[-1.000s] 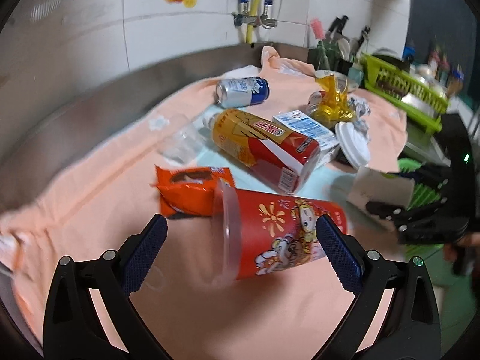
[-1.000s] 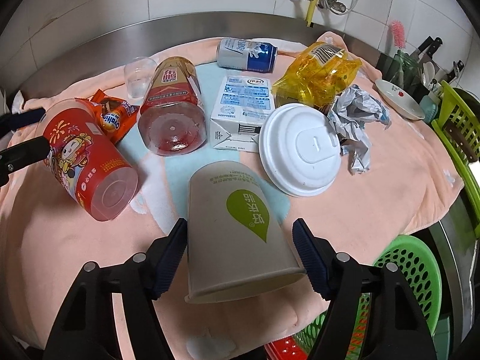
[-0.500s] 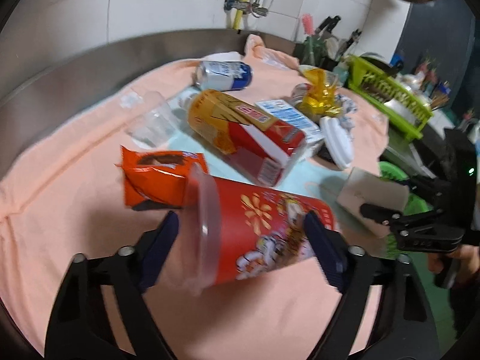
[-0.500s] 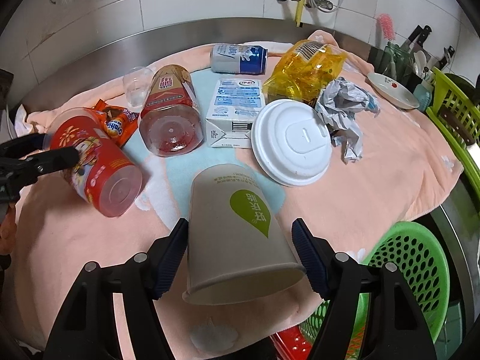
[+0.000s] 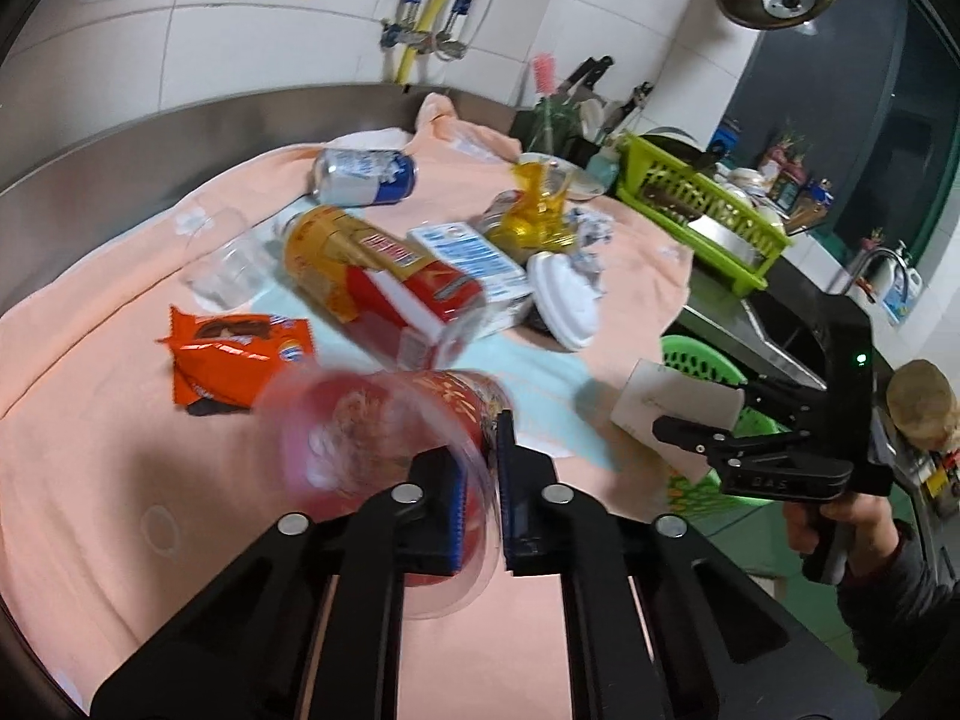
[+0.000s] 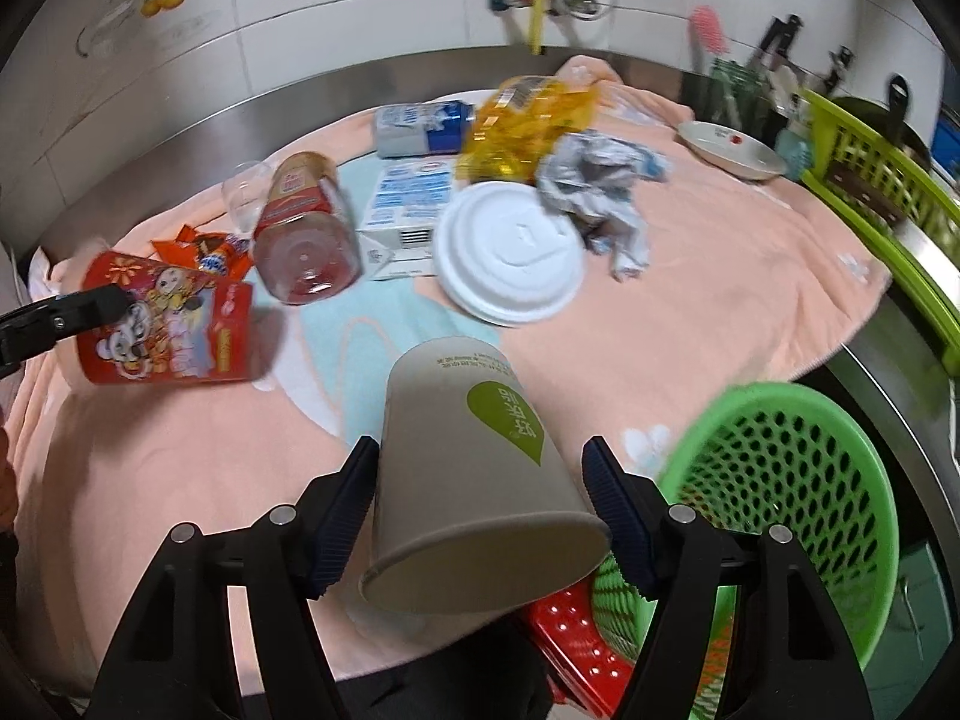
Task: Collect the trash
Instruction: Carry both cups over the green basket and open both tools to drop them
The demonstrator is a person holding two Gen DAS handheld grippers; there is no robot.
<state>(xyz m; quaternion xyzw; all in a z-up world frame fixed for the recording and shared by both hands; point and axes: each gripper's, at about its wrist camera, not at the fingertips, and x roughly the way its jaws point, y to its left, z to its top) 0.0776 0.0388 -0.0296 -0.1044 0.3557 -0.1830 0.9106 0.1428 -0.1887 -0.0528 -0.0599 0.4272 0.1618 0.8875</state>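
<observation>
Left wrist view
Left gripper (image 5: 482, 501): jaws drawn close together, pinching the rim of the red cartoon cup (image 5: 396, 438); the cup was blurred and lay tilted with its open mouth toward the camera.
Cup position: raised over the peach towel (image 5: 120, 450), just in front of the orange snack wrapper (image 5: 237, 354).
Further back: a red-and-gold bottle (image 5: 384, 279) on its side, a small clear cup (image 5: 225, 261) beside it, a blue-and-white can (image 5: 363, 176) near the steel backsplash, a milk carton (image 5: 474, 261), a white lid (image 5: 561, 300) and a yellow crinkled bag (image 5: 534, 207).
Right gripper (image 5: 690, 414): seen at the right edge, holding the paper cup (image 5: 678, 405) beyond the towel's edge, above the green basket (image 5: 702, 360).

Right wrist view
Right gripper (image 6: 480, 513): jaws set wide, both pads pressed against the sides of the paper cup (image 6: 474, 468), which hung mouth-down toward the camera with a green leaf mark showing.
Paper cup position: over the near edge of the towel (image 6: 720, 300), just left of the green basket (image 6: 780, 510); a red perforated basket (image 6: 576, 642) sat below.
Left gripper (image 6: 105, 303): at the left edge, gripping the red cartoon cup (image 6: 168, 330) by its rim end.
On the towel: bottle (image 6: 306, 240), carton (image 6: 408, 204), lid (image 6: 510, 258), crumpled paper (image 6: 600, 180), yellow bag (image 6: 528, 120), can (image 6: 420, 126).
Beside the towel: a white dish (image 6: 729, 150).
</observation>
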